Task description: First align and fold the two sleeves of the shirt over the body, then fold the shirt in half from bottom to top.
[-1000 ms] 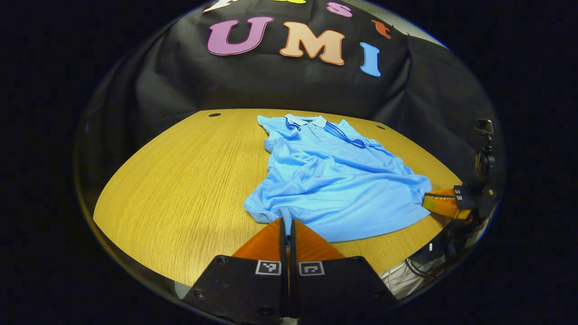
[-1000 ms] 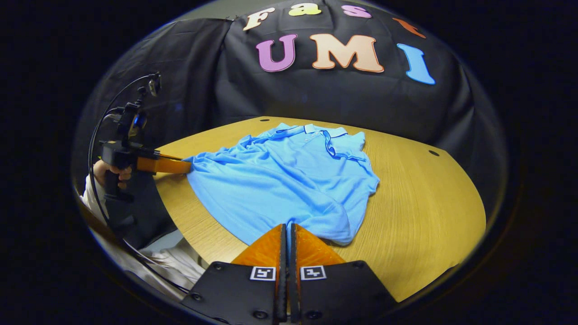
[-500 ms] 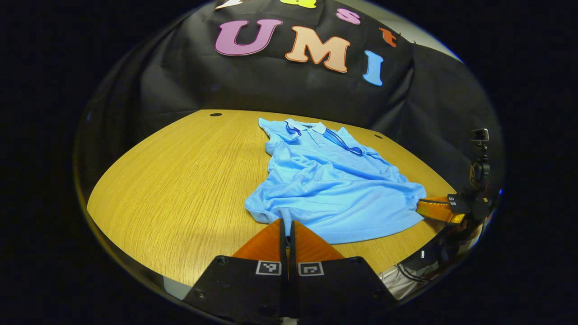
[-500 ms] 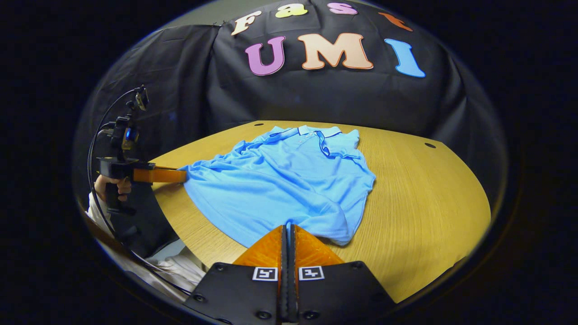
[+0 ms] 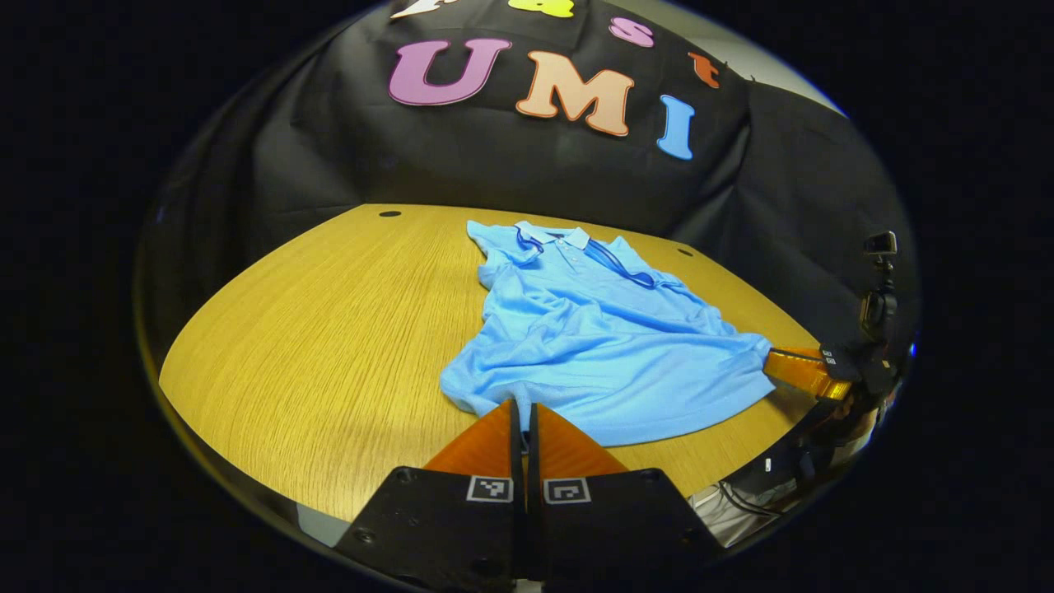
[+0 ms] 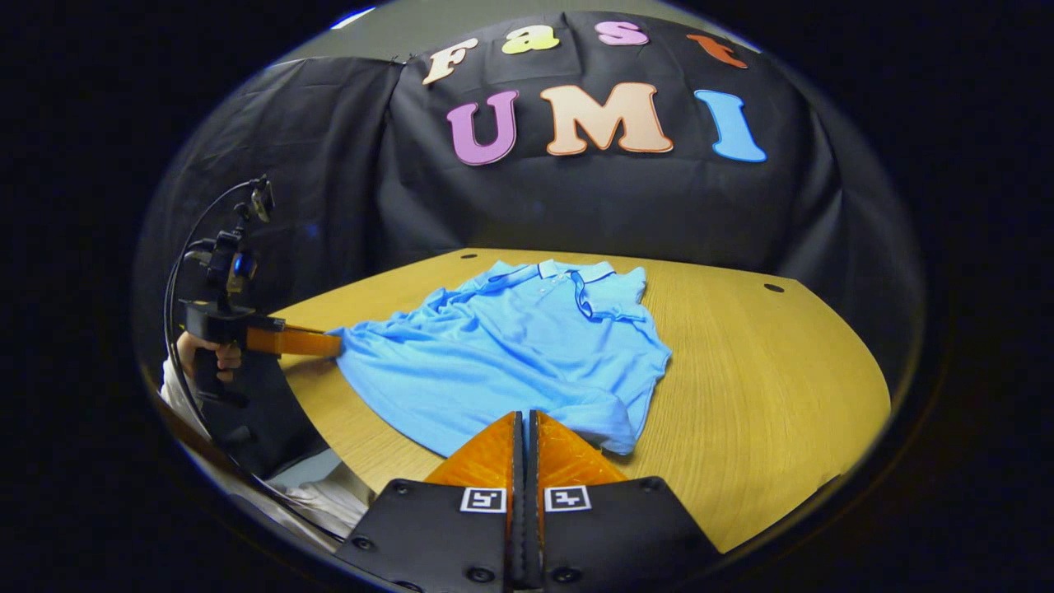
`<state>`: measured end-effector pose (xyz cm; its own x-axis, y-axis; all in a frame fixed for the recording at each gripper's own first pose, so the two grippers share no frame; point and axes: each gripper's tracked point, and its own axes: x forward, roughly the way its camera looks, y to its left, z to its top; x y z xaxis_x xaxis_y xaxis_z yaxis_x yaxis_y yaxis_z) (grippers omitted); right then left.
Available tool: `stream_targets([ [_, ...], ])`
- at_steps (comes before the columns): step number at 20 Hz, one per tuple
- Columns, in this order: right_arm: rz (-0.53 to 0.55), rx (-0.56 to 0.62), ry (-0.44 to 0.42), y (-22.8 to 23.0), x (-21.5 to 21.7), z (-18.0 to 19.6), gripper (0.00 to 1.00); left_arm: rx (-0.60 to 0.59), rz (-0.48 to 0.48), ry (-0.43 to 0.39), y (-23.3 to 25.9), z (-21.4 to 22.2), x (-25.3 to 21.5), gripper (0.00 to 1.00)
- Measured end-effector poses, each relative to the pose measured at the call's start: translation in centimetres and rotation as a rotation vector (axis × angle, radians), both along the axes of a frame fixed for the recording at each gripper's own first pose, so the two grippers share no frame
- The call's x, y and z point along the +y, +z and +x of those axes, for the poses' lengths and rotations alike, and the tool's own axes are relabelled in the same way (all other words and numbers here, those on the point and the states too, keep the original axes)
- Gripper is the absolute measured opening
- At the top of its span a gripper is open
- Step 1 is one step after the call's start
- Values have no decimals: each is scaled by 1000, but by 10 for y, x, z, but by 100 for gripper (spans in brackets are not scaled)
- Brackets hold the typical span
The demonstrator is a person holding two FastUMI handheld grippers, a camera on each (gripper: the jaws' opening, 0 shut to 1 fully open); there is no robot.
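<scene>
A light blue polo shirt (image 5: 605, 346) is lying front-up on the wooden counter (image 5: 329, 329), with both sleeves folded over its body and its collar (image 6: 568, 270) pointing away from both grippers, toward the black cloth wall. The left gripper (image 5: 524, 405) is pinching the near hem corner straight ahead of it, its fingers drawn together on the fabric. The right gripper (image 6: 524, 416) is clamping the other hem corner directly in front of it, fingers likewise pressed together on the cloth. In the right gripper view, a hand (image 6: 210, 356) is holding the left gripper's handle at the far left, off the counter edge
</scene>
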<state>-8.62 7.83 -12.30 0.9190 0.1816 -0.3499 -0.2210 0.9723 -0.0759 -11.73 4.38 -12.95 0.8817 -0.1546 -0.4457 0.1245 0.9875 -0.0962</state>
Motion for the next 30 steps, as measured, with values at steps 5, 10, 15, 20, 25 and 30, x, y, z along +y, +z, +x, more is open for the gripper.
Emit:
stream_targets([
  [5,53,-69,-25,27,-2,16,2,-89,-5,-32,35,17,-10,0],
  [10,52,-107,-57,53,-10,51,2,-173,-33,-62,70,54,-20,0],
  [15,86,-96,-93,69,-20,96,2,-215,-68,-56,94,99,-20,0],
  [20,92,-89,-120,82,-30,151,2,-227,-104,-1,106,152,-8,0],
  [25,72,-66,-145,89,-39,207,2,-208,-117,54,104,205,5,0],
  [30,71,-34,-178,79,-49,254,2,-203,-141,97,104,251,15,0],
])
